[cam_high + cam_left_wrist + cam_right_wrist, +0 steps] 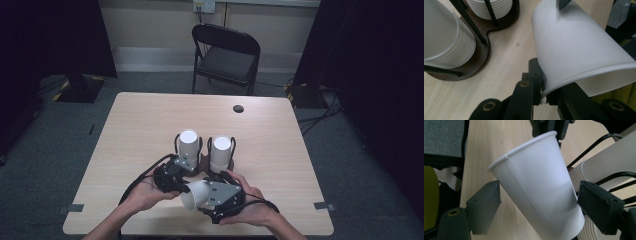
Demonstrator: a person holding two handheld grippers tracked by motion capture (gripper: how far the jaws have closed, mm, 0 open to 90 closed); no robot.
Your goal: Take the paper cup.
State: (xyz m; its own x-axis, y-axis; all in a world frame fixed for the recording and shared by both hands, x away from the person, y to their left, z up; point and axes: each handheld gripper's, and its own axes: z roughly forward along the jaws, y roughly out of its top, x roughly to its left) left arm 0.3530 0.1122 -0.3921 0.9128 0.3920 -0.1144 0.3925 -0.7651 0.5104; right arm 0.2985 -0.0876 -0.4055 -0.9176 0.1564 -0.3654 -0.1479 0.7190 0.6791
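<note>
Our left claw [541, 96] is clamped on the white paper cup [579, 50] rim at lower centre; our right claw [537, 205] stands apart around it. Closing hard could crush its thin wall.

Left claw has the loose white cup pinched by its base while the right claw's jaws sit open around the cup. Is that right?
Not quite. The left claw pinches the cup by its rolled rim, not its base, as the left gripper view shows. The right claw does sit open around the cup.

black folding chair [226, 56] behind table [145, 120]; grey carpet [60, 145].
</note>
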